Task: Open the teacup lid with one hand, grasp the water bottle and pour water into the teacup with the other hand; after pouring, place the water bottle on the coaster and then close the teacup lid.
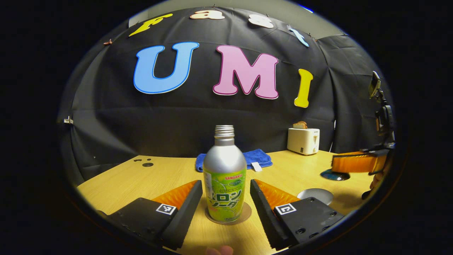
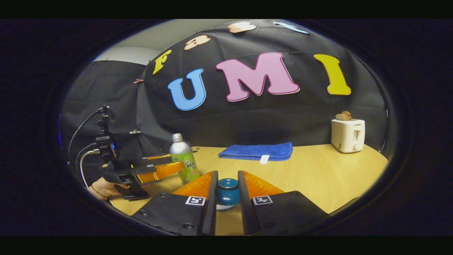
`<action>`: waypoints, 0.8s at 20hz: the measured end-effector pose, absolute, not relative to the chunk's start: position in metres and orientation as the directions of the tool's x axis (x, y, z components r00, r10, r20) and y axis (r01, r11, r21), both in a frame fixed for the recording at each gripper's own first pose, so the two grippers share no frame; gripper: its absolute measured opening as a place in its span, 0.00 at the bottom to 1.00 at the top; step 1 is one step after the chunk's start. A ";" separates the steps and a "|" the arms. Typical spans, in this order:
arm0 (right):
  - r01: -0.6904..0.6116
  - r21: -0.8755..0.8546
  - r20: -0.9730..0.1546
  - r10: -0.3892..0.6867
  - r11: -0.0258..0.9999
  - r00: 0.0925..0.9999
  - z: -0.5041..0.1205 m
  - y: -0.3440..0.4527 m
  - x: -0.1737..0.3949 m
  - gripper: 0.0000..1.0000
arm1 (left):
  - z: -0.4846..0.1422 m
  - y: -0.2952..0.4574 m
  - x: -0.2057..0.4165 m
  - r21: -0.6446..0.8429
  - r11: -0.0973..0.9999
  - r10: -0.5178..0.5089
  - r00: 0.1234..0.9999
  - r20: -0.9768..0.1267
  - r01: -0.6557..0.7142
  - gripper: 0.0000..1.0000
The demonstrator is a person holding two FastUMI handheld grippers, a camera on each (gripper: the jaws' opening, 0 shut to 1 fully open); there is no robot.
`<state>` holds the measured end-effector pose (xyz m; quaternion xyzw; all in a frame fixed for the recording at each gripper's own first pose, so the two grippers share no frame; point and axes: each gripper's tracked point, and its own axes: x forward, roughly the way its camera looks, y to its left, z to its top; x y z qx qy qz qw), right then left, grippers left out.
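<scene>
A silver water bottle (image 1: 224, 177) with a green label stands upright on a round brown coaster (image 1: 247, 212). My left gripper (image 1: 225, 191) is open, one finger on each side of the bottle with a thin gap to it. It also appears in the right gripper view as the left gripper (image 2: 166, 170), with the bottle (image 2: 184, 161) between its fingers. My right gripper (image 2: 227, 186) is shut on the blue knob of the teacup lid (image 2: 228, 189). In the left gripper view the right gripper (image 1: 357, 162) hangs at the right, a dark blue round piece (image 1: 334, 175) under it.
A folded blue towel (image 1: 256, 157) lies at the back of the wooden table (image 1: 159, 177). A white toaster (image 1: 303, 140) stands at the back right. A pale grey disc (image 1: 316, 194) lies flat beside my left gripper's right finger. A hand (image 2: 102, 187) holds the left gripper.
</scene>
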<state>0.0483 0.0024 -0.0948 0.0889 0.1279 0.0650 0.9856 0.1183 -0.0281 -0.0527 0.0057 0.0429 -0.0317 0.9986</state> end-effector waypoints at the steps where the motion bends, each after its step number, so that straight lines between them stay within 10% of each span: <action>1: -0.111 0.201 -0.247 0.160 0.973 0.956 -0.098 0.008 0.050 0.33 | -0.056 -0.028 0.114 0.009 0.998 -0.068 0.993 -0.096 0.069 0.87; 15: -0.147 0.058 -0.302 0.157 0.987 0.940 -0.131 0.024 0.060 0.39 | -0.041 -0.017 0.057 -0.025 0.996 -0.084 0.996 -0.036 0.083 0.87; 16: -0.150 0.051 -0.301 0.158 0.987 0.940 -0.131 0.024 0.060 0.29 | -0.042 -0.015 0.058 -0.027 0.996 -0.084 0.996 -0.038 0.083 0.87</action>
